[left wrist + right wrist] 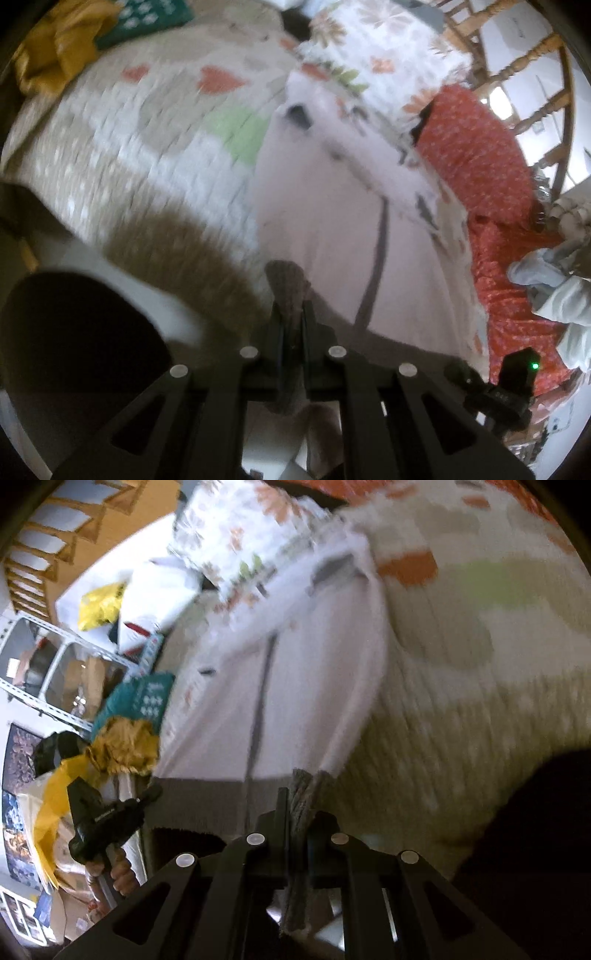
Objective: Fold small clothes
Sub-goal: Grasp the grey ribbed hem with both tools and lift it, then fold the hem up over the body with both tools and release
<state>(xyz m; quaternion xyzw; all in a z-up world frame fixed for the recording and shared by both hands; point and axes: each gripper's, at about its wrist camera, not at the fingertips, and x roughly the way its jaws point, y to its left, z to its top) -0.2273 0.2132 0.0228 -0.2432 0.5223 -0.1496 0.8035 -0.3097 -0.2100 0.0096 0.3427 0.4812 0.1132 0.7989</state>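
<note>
A pale pink-white garment with a grey centre seam and a grey ribbed hem lies stretched over the quilted bed. My left gripper is shut on one corner of the grey hem. In the right wrist view the same garment runs away from me, and my right gripper is shut on the other grey hem corner. The other gripper shows at lower left there. Both views are motion-blurred.
The quilt has heart and green patches. A yellow cloth, a teal item, a floral cloth and an orange-red patterned cloth lie around the garment. Shelving stands beside the bed.
</note>
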